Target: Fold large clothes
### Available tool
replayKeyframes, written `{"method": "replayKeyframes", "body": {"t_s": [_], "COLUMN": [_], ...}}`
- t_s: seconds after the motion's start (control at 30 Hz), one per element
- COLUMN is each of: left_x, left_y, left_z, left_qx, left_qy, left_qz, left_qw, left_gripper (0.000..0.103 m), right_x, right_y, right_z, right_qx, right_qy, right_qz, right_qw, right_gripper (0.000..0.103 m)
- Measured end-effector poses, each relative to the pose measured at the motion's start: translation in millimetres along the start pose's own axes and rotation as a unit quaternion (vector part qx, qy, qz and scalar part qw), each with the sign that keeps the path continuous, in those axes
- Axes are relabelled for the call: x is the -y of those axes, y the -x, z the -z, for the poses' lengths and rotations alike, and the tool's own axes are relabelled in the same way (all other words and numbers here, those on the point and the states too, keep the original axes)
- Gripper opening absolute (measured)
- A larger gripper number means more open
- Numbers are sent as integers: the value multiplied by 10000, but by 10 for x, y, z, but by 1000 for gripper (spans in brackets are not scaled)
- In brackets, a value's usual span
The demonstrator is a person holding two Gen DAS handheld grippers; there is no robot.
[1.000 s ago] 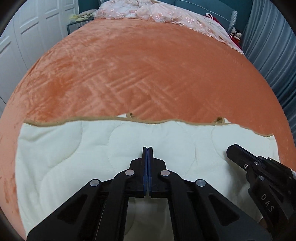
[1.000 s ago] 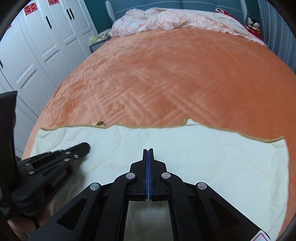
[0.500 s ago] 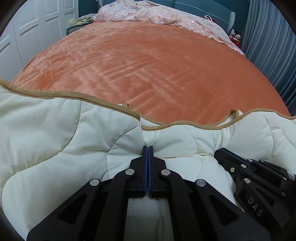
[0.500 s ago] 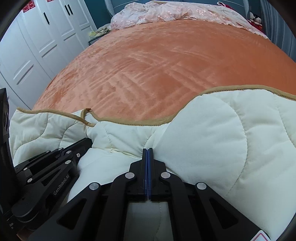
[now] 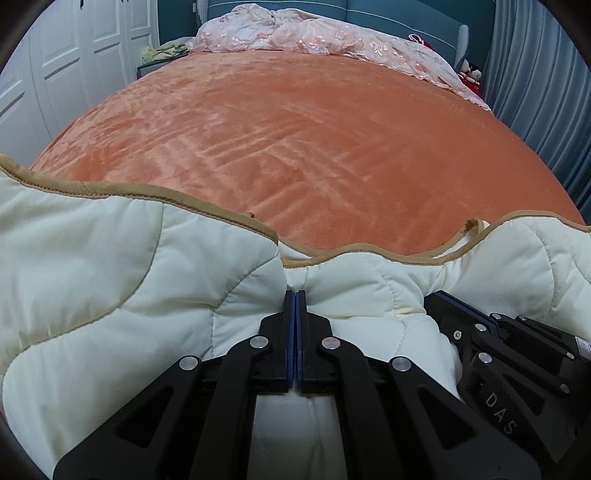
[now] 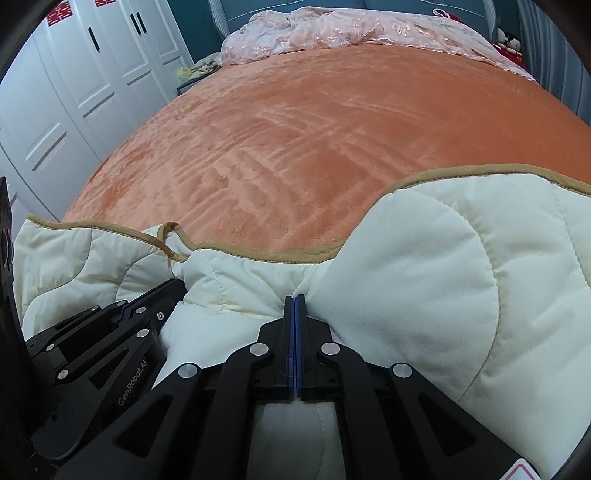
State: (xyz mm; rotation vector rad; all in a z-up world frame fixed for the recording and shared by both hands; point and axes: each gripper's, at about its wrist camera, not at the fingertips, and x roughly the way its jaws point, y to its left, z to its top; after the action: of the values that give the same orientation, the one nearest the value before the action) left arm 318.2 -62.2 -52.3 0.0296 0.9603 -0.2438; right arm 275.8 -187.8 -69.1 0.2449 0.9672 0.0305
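Soft, even indoor light is falling across both views, bright enough to read the blanket point(image 5: 314, 140) pile, which is catching a pale sheen in streaks. The cream quilt point(image 6: 424, 295) is showing gentle shadows in its folds, without glare. Fisheye distortion is bowing the bed and wardrobe point(image 6: 74, 92) outward, and dark vignetting is cutting the corners. Focus is staying sharp throughout

cream quilted padded garment point(image 5: 110, 295): curved stitch lines, tan binding along its edge | plush orange bedspread point(image 5: 295, 129): faint criss-cross sheen | crumpled pink lace cover point(image 5: 314, 33): floral pattern | black two-finger grippers point(image 5: 295, 299) point(image 6: 294, 302): blue pads | panelled wardrobe doors point(image 6: 74, 74): white, black handles, red emblems | pleated curtain point(image 5: 535, 74): grey-blue
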Motion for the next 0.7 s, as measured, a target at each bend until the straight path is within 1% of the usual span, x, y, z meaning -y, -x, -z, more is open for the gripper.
{"method": "replayKeyframes", "body": {"t_s": [0.33,0.47,0.53,0.6,0.63,0.67,0.7], "left_x": [15,25,2,-133,-262,-401,-518], "left_y": [-31,-21,23,149,290,465,625], "left_z": [7,-16,-56,-131,-158,-162,-146], "left_qx": [82,43,-30,-125,-62,64,149], "left_qy": [16,12,92,466,813,1120,1307], "left_qz": [-56,-100,-61,16,-11,-88,-109], "left_qw": [9999,9999,9999,9988,9967,9936,9913], "left_gripper": [0,0,0,0,0,0,0], "right_x": [26,46,102,203,247,279,273], "right_y": [-36,-6,94,392,592,818,976], "right_z": [-6,-26,-39,-59,-48,-33,-14], "right_qx": [105,121,257,637,910,1123,1146], "right_qy": [-55,-126,-312,-707,-885,-975,-901], "right_qz": [-22,-64,-80,314,384,276,151], "right_qw": [9999,9998,9991,9950,9912,9885,9892], "right_gripper": [0,0,0,0,0,0,0]}}
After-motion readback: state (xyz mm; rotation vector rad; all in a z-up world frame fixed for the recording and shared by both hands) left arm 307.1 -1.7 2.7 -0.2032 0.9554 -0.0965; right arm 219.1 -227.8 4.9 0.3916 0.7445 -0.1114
